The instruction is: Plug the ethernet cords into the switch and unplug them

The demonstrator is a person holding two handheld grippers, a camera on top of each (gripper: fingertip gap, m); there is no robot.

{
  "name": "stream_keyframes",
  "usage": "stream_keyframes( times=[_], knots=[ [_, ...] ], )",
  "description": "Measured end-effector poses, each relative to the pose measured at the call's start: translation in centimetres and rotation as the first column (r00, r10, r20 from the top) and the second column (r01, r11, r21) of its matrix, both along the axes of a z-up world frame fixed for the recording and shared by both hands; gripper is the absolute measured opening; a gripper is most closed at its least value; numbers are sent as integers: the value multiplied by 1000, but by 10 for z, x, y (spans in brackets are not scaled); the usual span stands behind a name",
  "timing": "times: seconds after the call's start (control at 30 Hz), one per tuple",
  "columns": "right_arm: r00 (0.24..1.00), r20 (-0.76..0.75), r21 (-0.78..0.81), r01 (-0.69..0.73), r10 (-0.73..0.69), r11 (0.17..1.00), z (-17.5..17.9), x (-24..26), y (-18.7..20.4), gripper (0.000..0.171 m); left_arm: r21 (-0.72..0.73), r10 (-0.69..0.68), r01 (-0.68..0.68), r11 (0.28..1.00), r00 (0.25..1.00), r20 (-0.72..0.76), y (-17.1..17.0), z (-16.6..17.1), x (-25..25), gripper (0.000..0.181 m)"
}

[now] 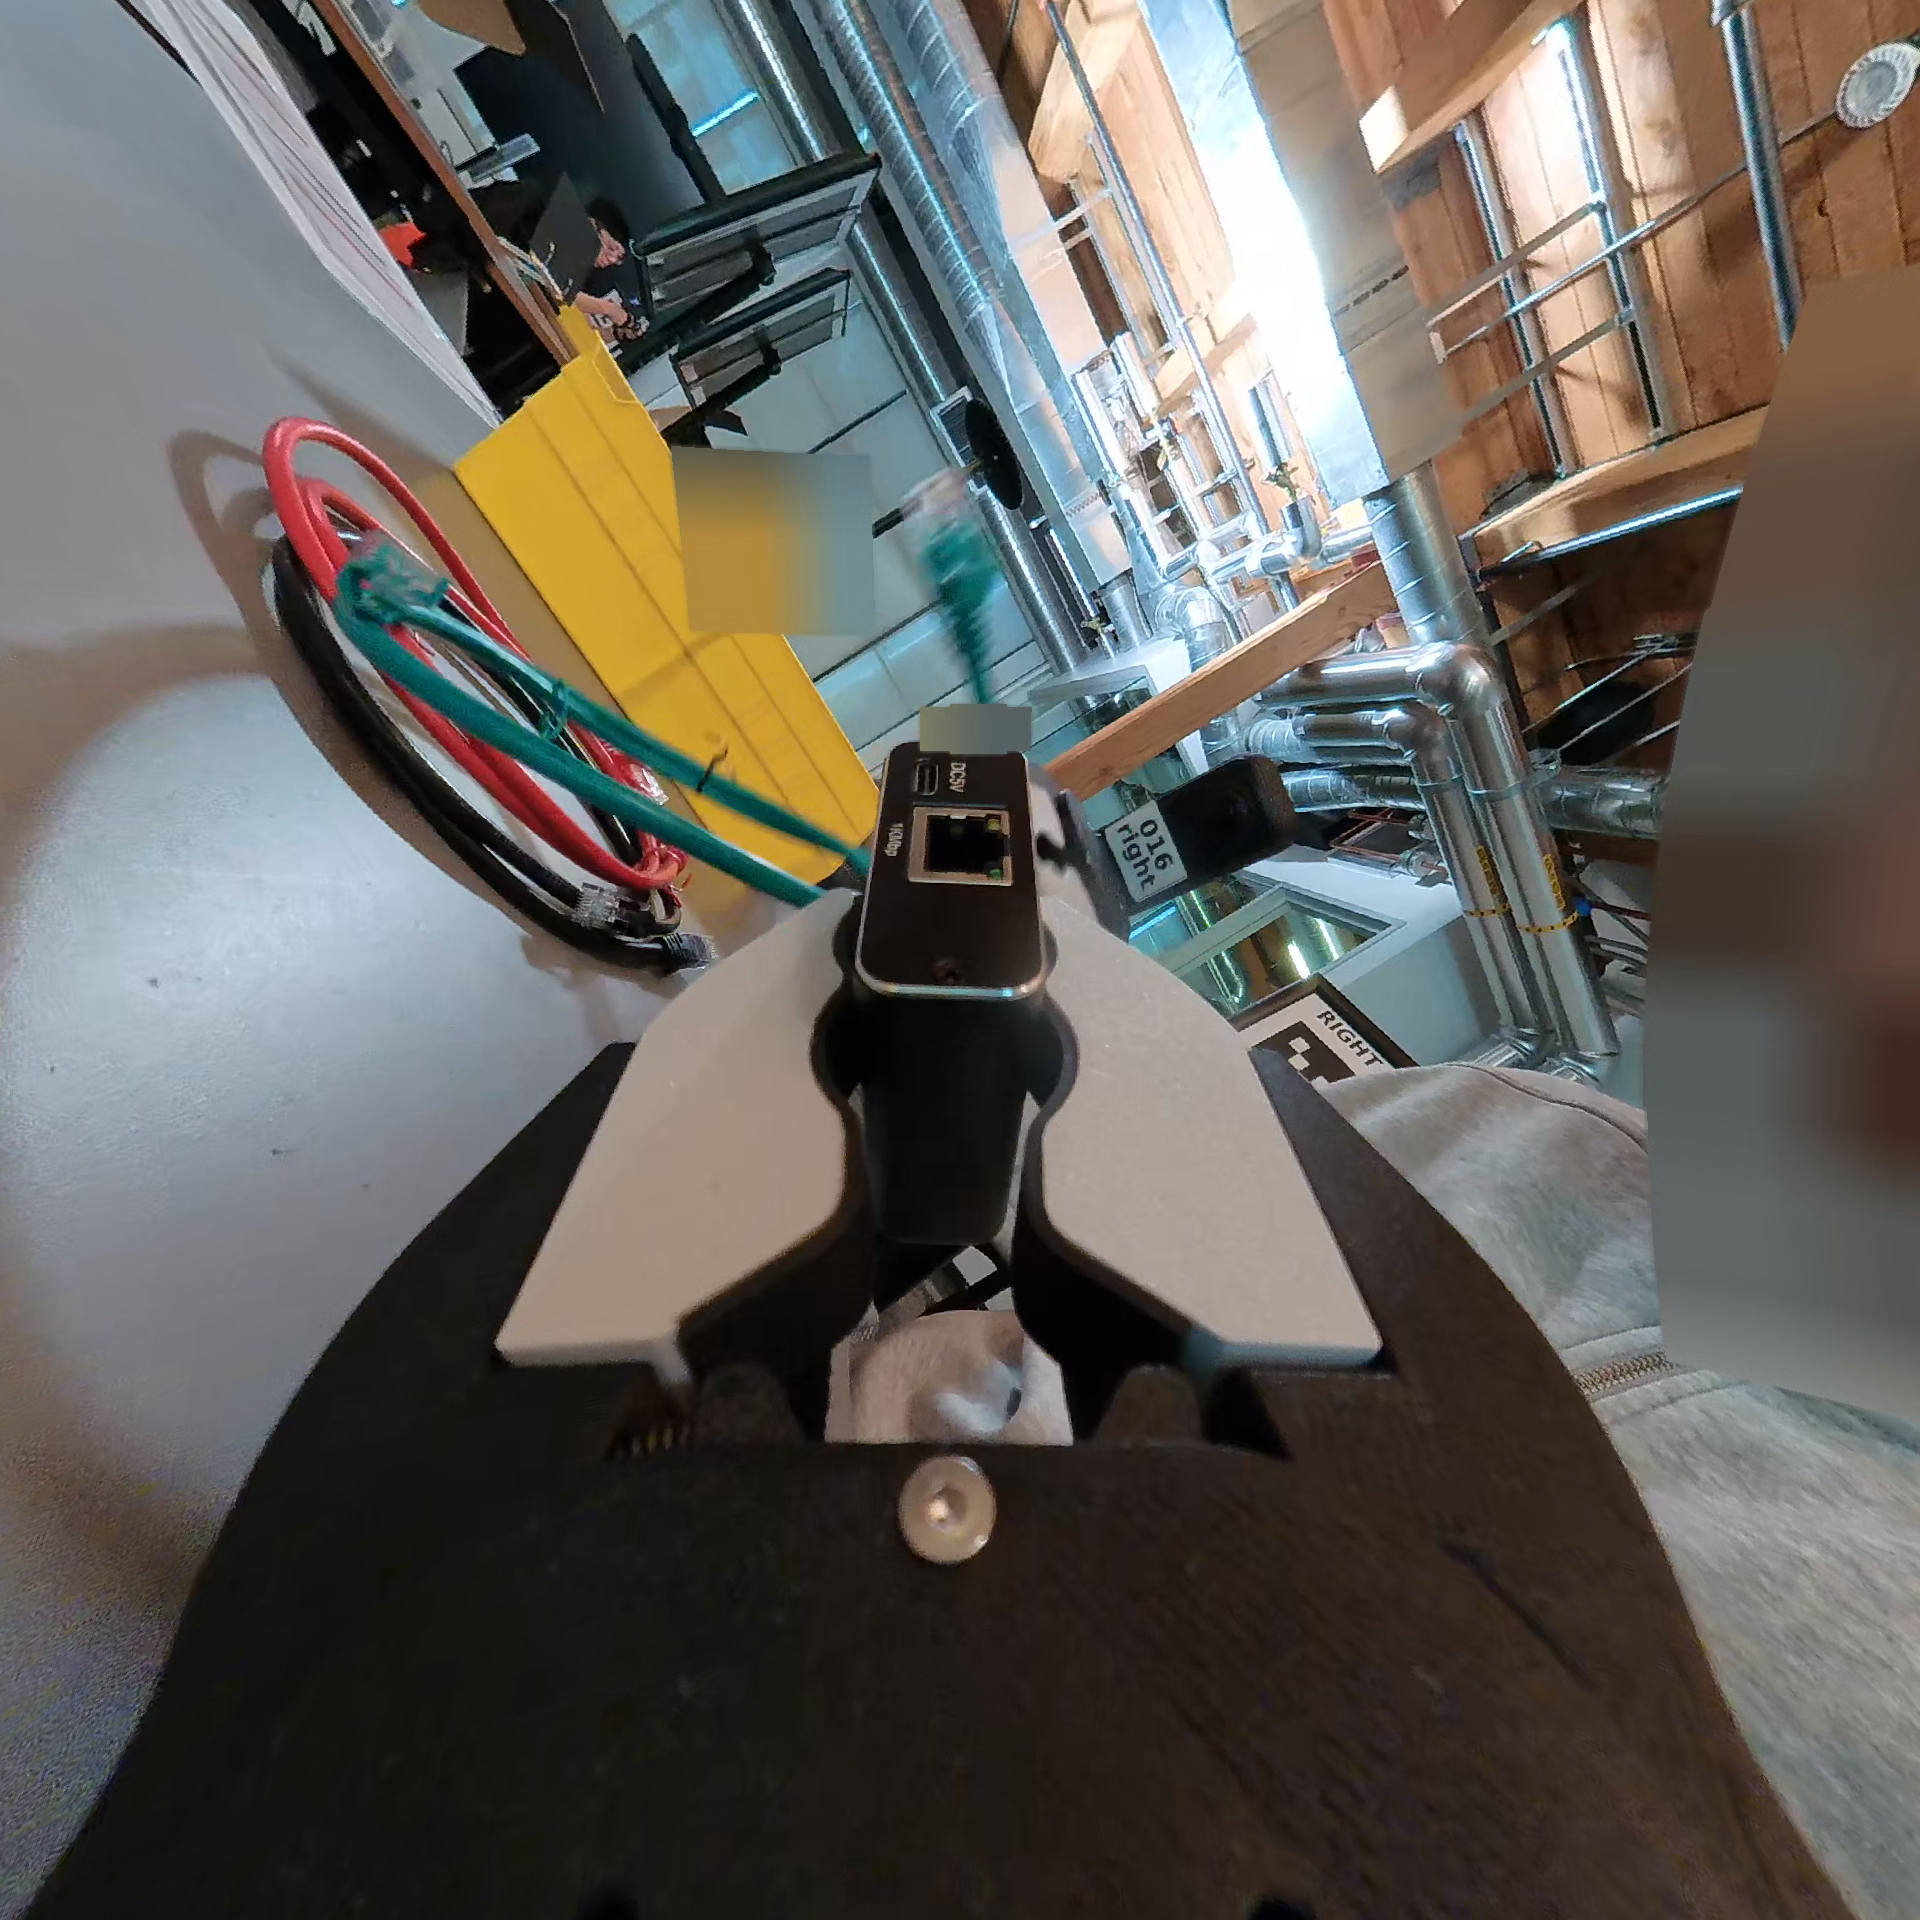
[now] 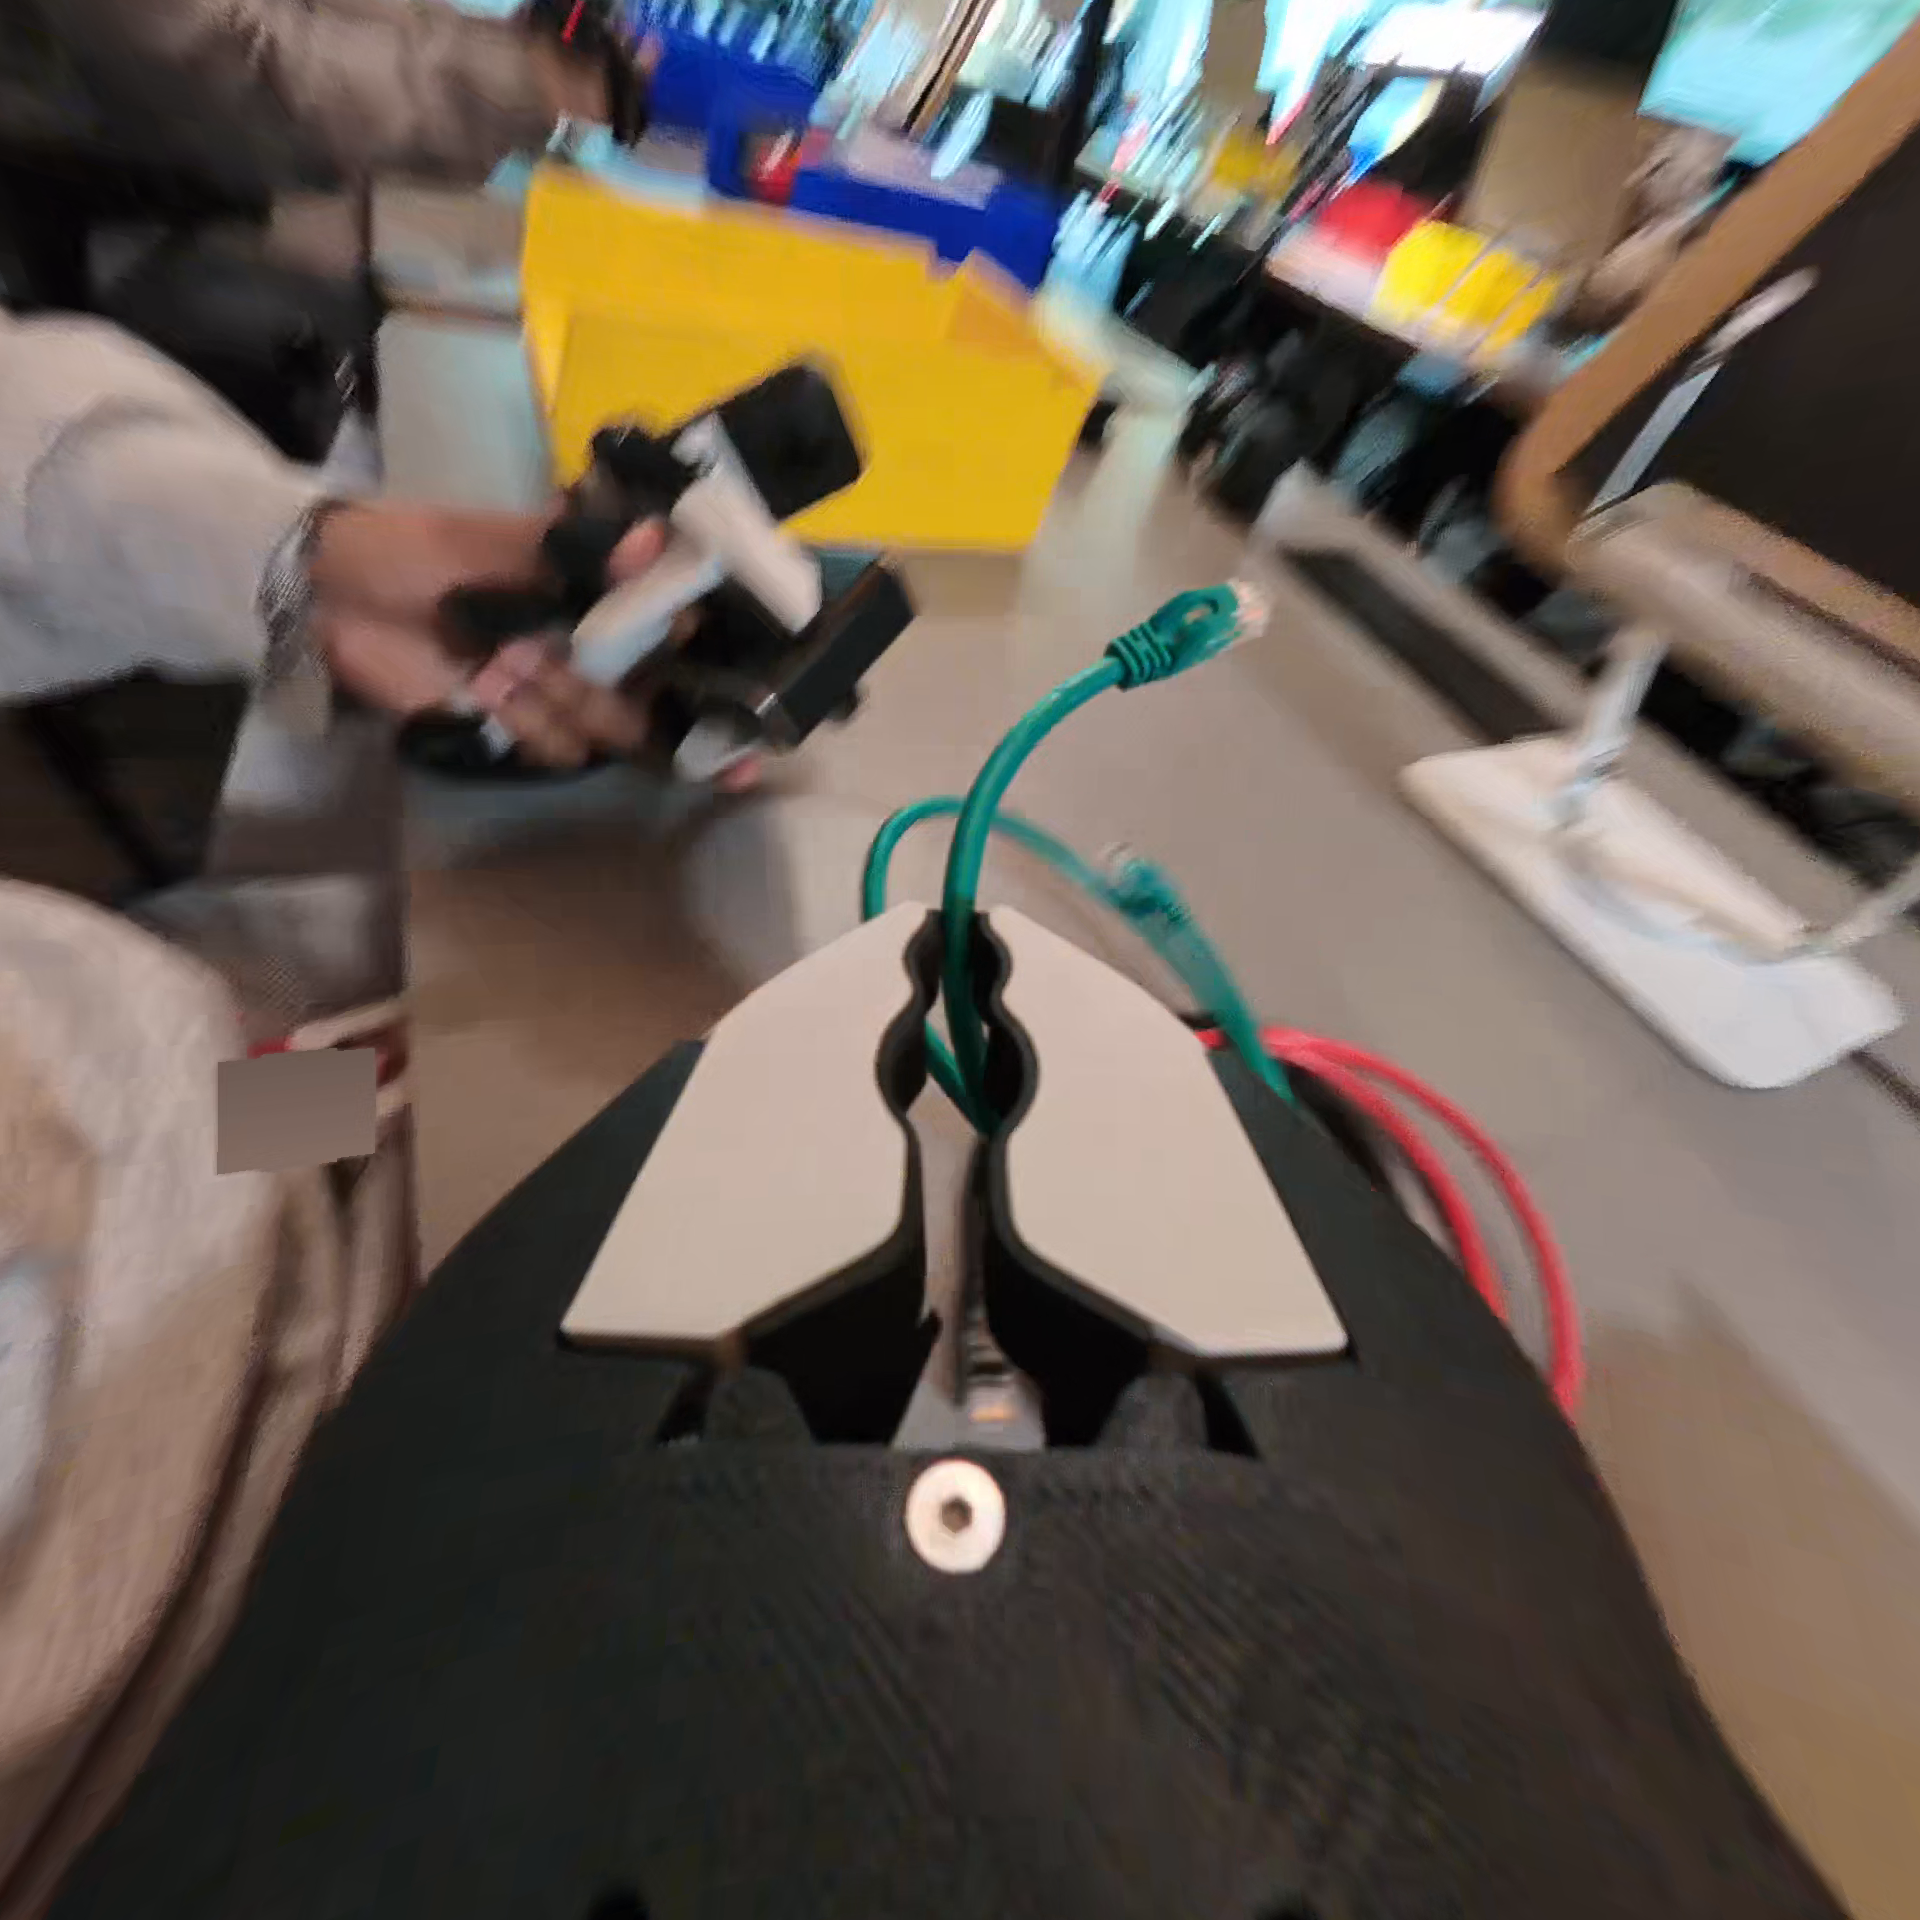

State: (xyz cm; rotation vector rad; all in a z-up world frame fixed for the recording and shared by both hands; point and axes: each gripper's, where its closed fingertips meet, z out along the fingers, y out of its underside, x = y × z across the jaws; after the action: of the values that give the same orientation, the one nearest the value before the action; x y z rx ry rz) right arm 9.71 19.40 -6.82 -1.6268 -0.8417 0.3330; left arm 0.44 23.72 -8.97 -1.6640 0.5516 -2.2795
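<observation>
My left gripper is shut on a small black switch, held up with one empty port facing the camera. My right gripper is shut on a green ethernet cord; its plug sticks up and forward, free in the air. The same plug shows blurred in the left wrist view, above and beyond the switch, apart from it. The left gripper with the switch shows blurred at left in the right wrist view, held by a hand. Red and black cords lie coiled on the grey table.
A yellow bin stands on the table behind the cords; it also shows in the right wrist view. A white stand base sits at the right. A person's grey sleeve is close on the right. Red cord loops hang beside my right gripper.
</observation>
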Motion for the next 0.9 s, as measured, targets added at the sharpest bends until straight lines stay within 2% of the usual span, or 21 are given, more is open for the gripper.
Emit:
stream_keyframes(
  times=[0.07,0.13,0.2,0.27,0.33,0.43,0.53,0.7,0.83,0.9],
  knots=[
    [995,13,107,96,-98,990,15,20,6,5,-2,-4,4,1000,1000,2,-1,0,0,26],
    [977,112,115,169,-182,979,2,34,13,5,-3,-8,8,1000,1000,2,-2,0,1,26],
    [953,218,55,205,-212,977,-27,40,21,6,-7,-14,14,1000,1000,1,-3,0,2,26],
    [928,319,-71,229,-195,971,-65,43,26,6,-9,-20,20,1000,1000,0,-5,-1,3,26],
    [909,380,-150,242,-170,959,-87,43,28,8,-9,-24,24,1000,1000,-1,-6,-1,4,26],
    [929,338,-254,241,-148,937,-98,34,30,58,-5,-29,29,1000,1000,-4,-8,-1,4,26],
    [951,280,-373,236,-133,897,-109,29,28,77,-12,-35,35,999,999,-6,-9,-2,5,26],
    [929,318,-382,306,-187,872,-110,37,36,56,-42,-43,43,998,999,2,-9,-3,6,26],
    [884,452,-392,318,-120,863,-121,37,35,55,-46,-47,46,998,999,-3,-10,-5,7,26],
    [885,461,-423,285,-67,860,-122,32,33,44,-48,-48,48,998,999,-7,-11,-6,8,26]
  ],
)
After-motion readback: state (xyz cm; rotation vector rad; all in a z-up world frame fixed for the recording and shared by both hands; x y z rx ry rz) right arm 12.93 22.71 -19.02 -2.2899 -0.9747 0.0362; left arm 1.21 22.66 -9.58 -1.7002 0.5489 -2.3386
